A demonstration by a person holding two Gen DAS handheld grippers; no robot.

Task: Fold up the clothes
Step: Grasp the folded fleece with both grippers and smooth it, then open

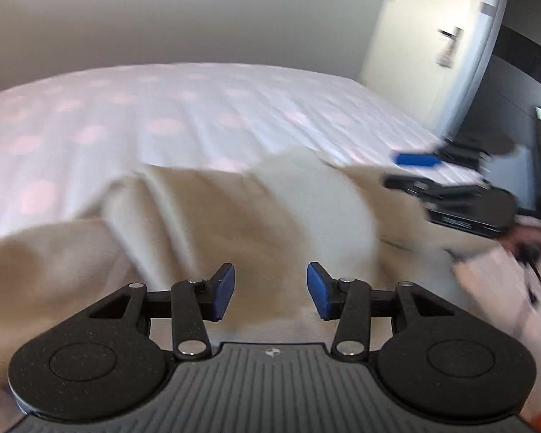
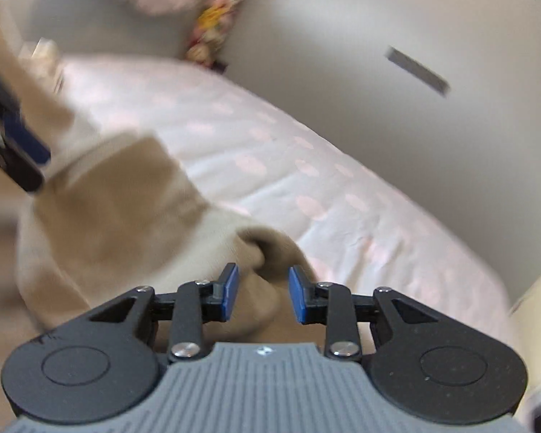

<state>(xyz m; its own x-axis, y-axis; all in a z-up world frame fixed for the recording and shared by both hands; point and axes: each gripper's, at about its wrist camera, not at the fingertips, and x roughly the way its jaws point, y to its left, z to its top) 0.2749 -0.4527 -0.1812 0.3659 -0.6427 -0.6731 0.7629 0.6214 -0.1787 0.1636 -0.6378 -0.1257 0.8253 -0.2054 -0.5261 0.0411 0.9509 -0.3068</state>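
Both the left claw [image 1: 270, 290] and right claw [image 2: 263, 294] gape over the rumpled garment [image 1: 205, 223] on the bed [image 1: 162, 115], seemingly between grips; which edge follows is unclear.

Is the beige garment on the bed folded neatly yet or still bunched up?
Still bunched up. The beige garment lies in loose humps and uneven overlapping layers on the bed, with no flat squared fold; blur hides finer detail.

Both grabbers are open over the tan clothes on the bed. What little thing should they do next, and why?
Probably lower the right gripper a little and close it on the bunched fold of the tan garment just ahead of it. Both it and the left gripper are open and hold nothing, and the garment lies crumpled on the bed, so it needs gripping before any fold.
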